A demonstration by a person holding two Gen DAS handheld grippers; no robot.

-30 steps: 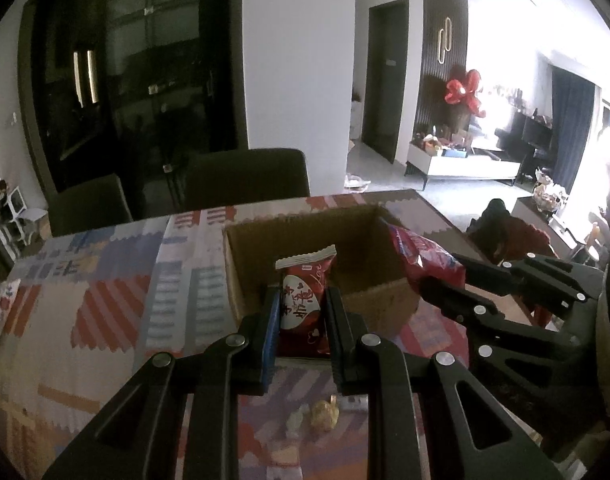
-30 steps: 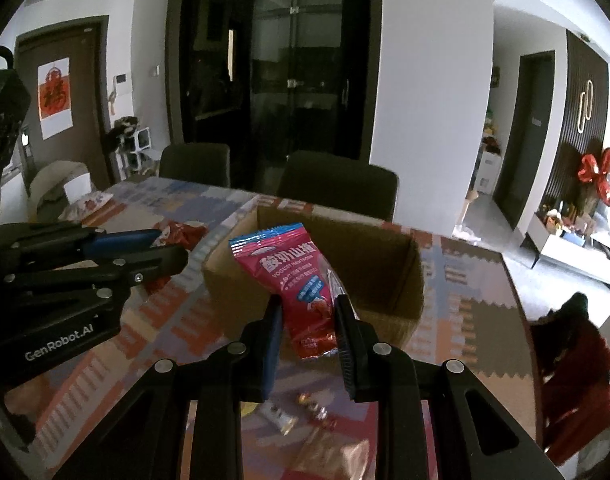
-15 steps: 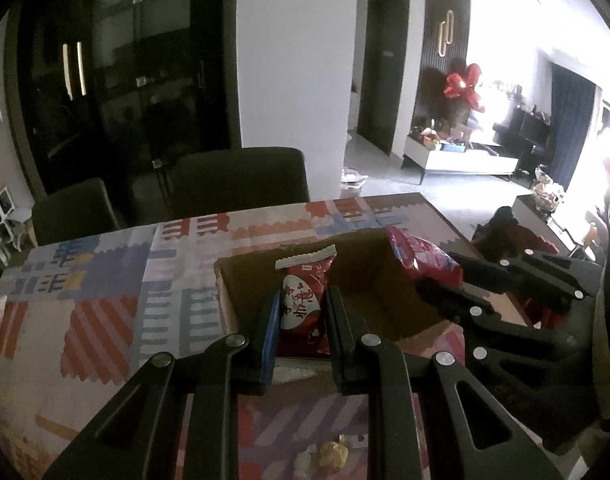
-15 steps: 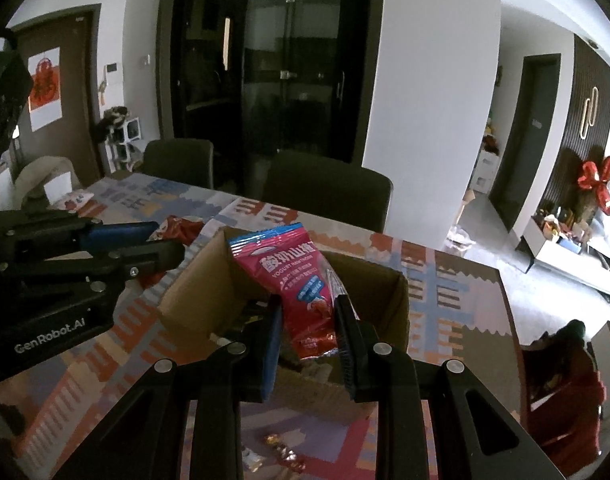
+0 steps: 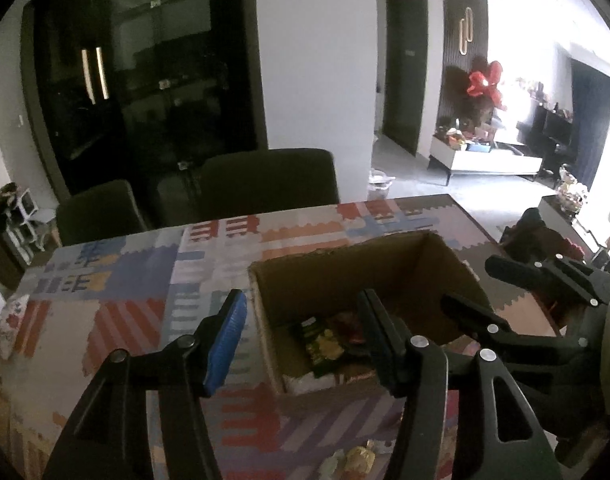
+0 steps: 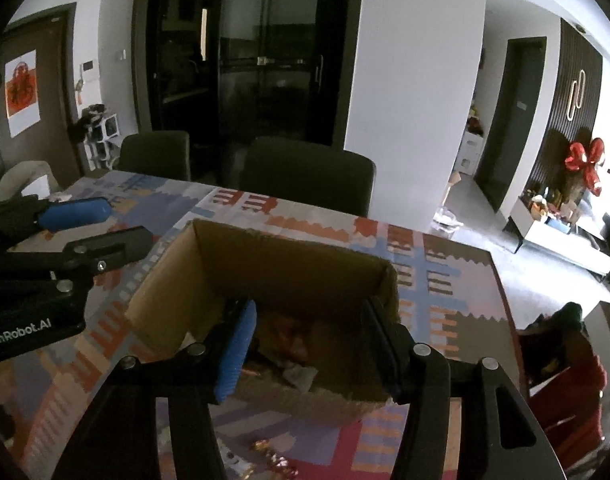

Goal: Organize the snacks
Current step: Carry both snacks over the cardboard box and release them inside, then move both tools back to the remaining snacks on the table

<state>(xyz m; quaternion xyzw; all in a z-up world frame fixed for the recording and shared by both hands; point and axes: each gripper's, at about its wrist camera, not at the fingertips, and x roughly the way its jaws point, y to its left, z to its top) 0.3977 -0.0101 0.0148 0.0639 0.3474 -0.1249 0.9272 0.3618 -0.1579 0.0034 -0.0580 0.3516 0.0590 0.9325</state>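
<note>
The left hand-held gripper [image 5: 301,328] hangs above the near left corner of the cardboard box [image 5: 421,258], its jaws opening with nothing pinched between them; its blue-padded finger stands outside the box's left wall and the other finger stands over the box's inside. The right hand-held gripper [image 6: 309,332] hangs over the near part of the same box, its jaws likewise opening and empty, both fingers spread above the open top. From the left wrist view the right hand-held gripper shows at the box's right side; from the right wrist view the left one shows at the box's left side. The box is the landmark: it sits open-topped on the counter [image 5: 117,280], which wears a patchwork cloth of red, blue, orange and cream blocks. Behind the box, across the counter, stand two dark chairs [image 6: 309,178], and behind those a dark glass-doored cabinet. Inside the box, on its floor toward the near wall, lie the snack packets [image 5: 325,344]: a green and yellow one, something red just beside it, and pale wrappers, though the dimness blurs them. In front of the box, on the cloth, lie a few small wrapped candies [image 6: 271,454], apart from the box.
</note>
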